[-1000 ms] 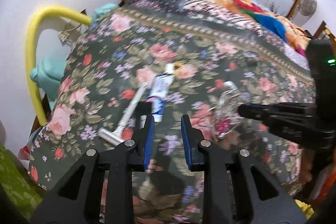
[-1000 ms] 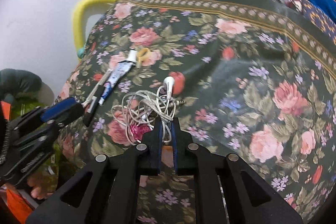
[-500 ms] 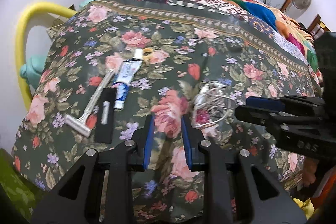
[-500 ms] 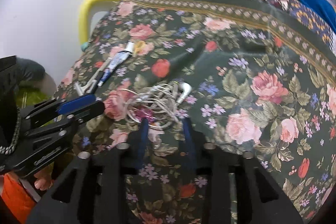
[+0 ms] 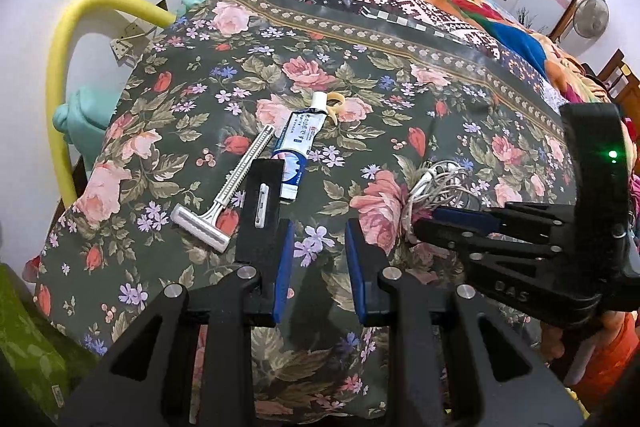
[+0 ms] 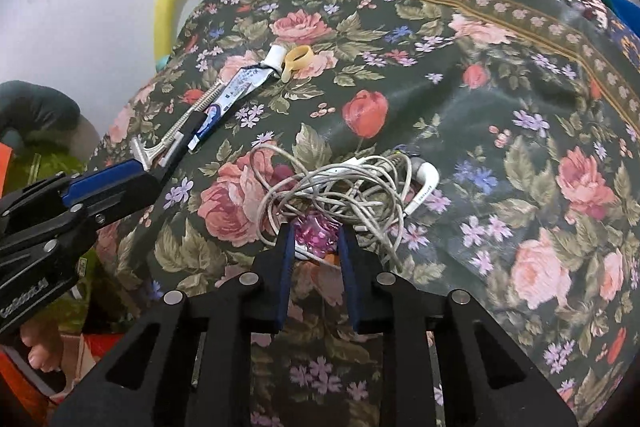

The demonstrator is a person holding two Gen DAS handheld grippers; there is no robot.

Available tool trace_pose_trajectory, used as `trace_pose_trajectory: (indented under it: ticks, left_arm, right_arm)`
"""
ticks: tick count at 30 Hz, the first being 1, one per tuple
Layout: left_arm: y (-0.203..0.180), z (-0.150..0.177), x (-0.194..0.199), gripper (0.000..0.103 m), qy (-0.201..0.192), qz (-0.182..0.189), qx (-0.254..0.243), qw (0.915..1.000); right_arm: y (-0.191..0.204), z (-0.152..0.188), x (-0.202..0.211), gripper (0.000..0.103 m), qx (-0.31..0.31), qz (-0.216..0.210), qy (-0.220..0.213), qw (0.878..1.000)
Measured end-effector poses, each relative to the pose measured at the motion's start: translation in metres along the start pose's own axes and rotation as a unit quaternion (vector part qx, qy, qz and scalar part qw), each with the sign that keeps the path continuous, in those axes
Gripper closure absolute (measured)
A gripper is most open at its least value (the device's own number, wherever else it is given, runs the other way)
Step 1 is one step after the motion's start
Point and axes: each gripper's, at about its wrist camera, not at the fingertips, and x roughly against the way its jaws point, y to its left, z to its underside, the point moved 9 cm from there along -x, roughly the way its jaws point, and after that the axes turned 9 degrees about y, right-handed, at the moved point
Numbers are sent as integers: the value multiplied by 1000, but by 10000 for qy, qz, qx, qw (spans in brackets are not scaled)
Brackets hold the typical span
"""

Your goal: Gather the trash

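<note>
On the floral bedspread point(image 5: 360, 75) lie a white razor point(image 5: 228, 191), a blue-and-white tube point(image 5: 298, 147), a black flat strip point(image 5: 262, 203) and a yellow ring point(image 5: 336, 105). A tangle of white earphones point(image 6: 344, 187) lies over a pink crinkled wrapper point(image 6: 316, 233). My left gripper point(image 5: 318, 255) is open and empty, just in front of the black strip and the tube. My right gripper point(image 6: 314, 243) is open, its jaws on either side of the pink wrapper under the earphones; it also shows in the left wrist view point(image 5: 452, 223).
A yellow foam hoop point(image 5: 68, 75) stands against the white wall at the left of the bed. Patterned blankets point(image 5: 440, 3) are piled at the far end. Green cloth point(image 5: 24, 339) lies beside the near left corner.
The right gripper was shut at the earphones, then opened and moved in around the pink wrapper. The left gripper drew back and rose, then moved in toward the strip and tube.
</note>
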Motion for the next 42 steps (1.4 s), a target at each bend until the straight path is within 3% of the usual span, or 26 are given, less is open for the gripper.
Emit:
trace_pose_trajectory:
  ticks: [9, 11, 14, 27, 33, 36, 42]
  left_arm:
    - [-7, 2, 3, 78, 1, 38, -33, 10000]
    - [-9, 3, 7, 78, -15, 23, -38, 10000]
    - [-11, 5, 16, 78, -58, -49, -90, 9999]
    - [-24, 11, 33, 78, -149, -75, -211, 9996]
    - [-49, 7, 22, 78, -4, 266, -450, 9986]
    - [-65, 3, 6, 62, 134, 270, -659, 9974]
    - [-86, -6, -39, 60, 505, 365, -662, 9959]
  right_arm:
    - [7, -3, -6, 84, 415, 264, -75, 9988]
    - [7, -3, -3, 96, 389, 199, -72, 9990]
    - [7, -3, 16, 100, 280, 93, -231, 9993]
    - [8, 9, 75, 100, 214, 267, -850, 9958]
    - [-23, 23, 98, 100, -316, 255, -1061, 9935]
    - [-44, 31, 104, 100, -582, 272, -1078, 9921]
    - [-80, 38, 114, 100, -950, 373, -1137, 9883]
